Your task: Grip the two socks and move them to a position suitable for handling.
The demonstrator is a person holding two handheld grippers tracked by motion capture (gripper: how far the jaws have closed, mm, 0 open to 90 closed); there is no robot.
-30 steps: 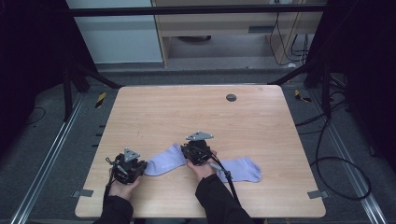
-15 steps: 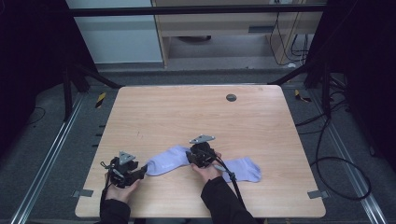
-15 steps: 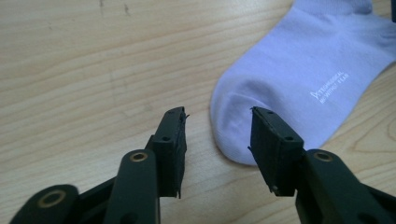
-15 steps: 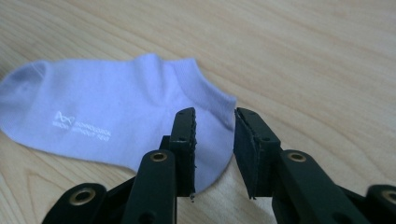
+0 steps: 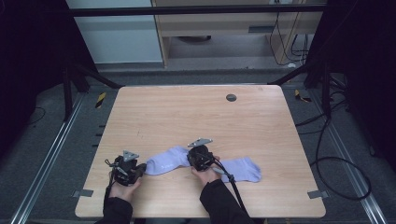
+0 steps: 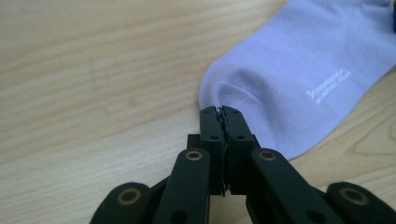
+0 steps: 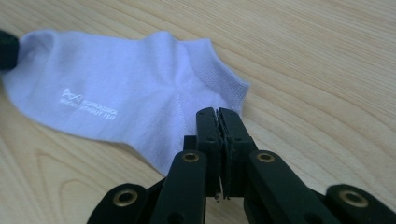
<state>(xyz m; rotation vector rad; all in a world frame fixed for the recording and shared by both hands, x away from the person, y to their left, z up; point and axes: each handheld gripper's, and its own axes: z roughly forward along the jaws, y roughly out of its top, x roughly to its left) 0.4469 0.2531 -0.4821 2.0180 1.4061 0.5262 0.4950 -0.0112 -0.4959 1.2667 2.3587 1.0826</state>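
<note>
Both grippers have just snapped closed, after opening wider half a second ago, and the hands have barely shifted on the desk [image 5: 196, 116] since then. Left gripper [image 5: 140, 169] sits at the near left, its jaws pressed together on the toe tip of the lavender sock [image 5: 166, 161]; in the left gripper view a small pucker of fabric is pinched right at the tips, with the sock [image 6: 299, 84] fanning away to the far right. Right gripper [image 5: 195, 157] sits near the middle of the desk, jaws likewise together, biting the sock's heel end just beside the cuff; in the right gripper view the sock [image 7: 116, 93] stretches off to the left. A second lavender sock [image 5: 245, 169] lies flat to the right of the right hand, well apart from the left gripper.
</note>
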